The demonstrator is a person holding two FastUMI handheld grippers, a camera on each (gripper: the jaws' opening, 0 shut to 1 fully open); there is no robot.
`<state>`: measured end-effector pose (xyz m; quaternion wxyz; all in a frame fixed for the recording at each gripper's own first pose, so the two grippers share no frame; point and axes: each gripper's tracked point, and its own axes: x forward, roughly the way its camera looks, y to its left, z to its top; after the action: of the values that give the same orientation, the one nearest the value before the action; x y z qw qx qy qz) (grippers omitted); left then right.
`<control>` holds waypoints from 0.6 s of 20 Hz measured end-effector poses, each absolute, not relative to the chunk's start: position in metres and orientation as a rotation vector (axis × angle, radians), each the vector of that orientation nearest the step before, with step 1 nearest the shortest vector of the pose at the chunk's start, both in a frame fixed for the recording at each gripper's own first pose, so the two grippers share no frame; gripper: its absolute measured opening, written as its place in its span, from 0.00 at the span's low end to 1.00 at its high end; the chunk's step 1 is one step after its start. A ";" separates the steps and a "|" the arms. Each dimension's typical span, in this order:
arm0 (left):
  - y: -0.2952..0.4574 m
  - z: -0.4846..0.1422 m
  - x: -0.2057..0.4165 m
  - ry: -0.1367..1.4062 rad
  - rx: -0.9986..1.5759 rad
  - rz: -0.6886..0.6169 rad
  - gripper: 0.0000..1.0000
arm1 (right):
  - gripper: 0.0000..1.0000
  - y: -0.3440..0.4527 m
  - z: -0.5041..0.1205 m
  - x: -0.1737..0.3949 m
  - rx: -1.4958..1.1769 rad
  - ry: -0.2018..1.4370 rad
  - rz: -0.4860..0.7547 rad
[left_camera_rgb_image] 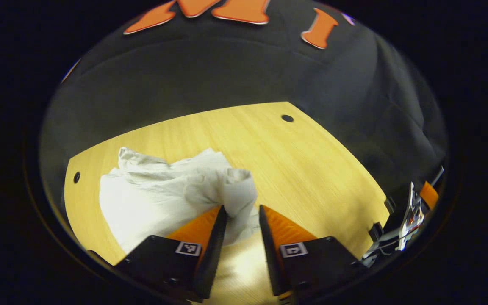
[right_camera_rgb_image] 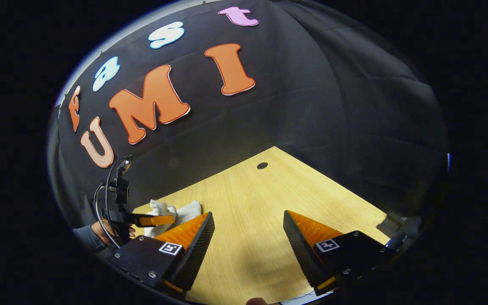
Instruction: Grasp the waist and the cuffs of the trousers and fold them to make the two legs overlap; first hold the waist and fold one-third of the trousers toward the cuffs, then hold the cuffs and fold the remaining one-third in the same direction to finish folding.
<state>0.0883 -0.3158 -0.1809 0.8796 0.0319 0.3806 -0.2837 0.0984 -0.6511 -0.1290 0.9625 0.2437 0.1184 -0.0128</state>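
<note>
White trousers [left_camera_rgb_image: 163, 199] lie bunched in a crumpled heap on the left part of the wooden table [left_camera_rgb_image: 303, 169]. My left gripper [left_camera_rgb_image: 242, 209] is open at the heap's right edge, and a fold of white cloth sits between its fingertips without being pinched. In the right gripper view the trousers [right_camera_rgb_image: 180, 210] show small at the far left, with the left gripper [right_camera_rgb_image: 153, 220] and a hand [right_camera_rgb_image: 100, 231] beside them. My right gripper [right_camera_rgb_image: 248, 214] stands wide open over bare wood, well to the right of the cloth. It also appears at the edge of the left gripper view as the right gripper [left_camera_rgb_image: 413, 212].
The table has round holes near its far corners [left_camera_rgb_image: 287, 118] [left_camera_rgb_image: 76, 177] [right_camera_rgb_image: 262, 165]. Black cloth walls close in behind and to the sides. Cables [right_camera_rgb_image: 108, 186] run up from the left gripper. Bare wood stretches right of the trousers.
</note>
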 end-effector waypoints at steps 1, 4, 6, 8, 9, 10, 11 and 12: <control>-0.326 -0.175 0.085 0.777 0.083 -0.612 0.63 | 0.98 -0.651 -0.129 0.099 0.485 0.237 -0.020; -0.325 -0.161 0.076 0.718 0.119 -0.630 0.84 | 0.98 -0.645 -0.126 0.103 0.467 0.229 0.012; -0.312 -0.150 0.074 0.690 0.130 -0.599 0.99 | 0.98 -0.640 -0.123 0.105 0.457 0.224 0.034; -0.297 -0.137 0.070 0.654 0.130 -0.556 1.00 | 0.98 -0.632 -0.118 0.108 0.439 0.220 0.055; -0.288 -0.127 0.068 0.627 0.129 -0.534 1.00 | 0.98 -0.627 -0.115 0.109 0.425 0.214 0.065; -0.278 -0.116 0.065 0.594 0.130 -0.506 1.00 | 0.98 -0.623 -0.113 0.110 0.407 0.211 0.075; -0.270 -0.105 0.063 0.557 0.133 -0.477 1.00 | 0.98 -0.620 -0.111 0.109 0.389 0.201 0.082; -0.261 -0.093 0.059 0.518 0.137 -0.446 1.00 | 0.98 -0.615 -0.106 0.108 0.367 0.192 0.086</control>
<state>0.0588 -0.2611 -0.0926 0.9399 0.0670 0.2535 -0.2187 0.1077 -0.6153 -0.1058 0.9777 0.1821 0.0951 0.0429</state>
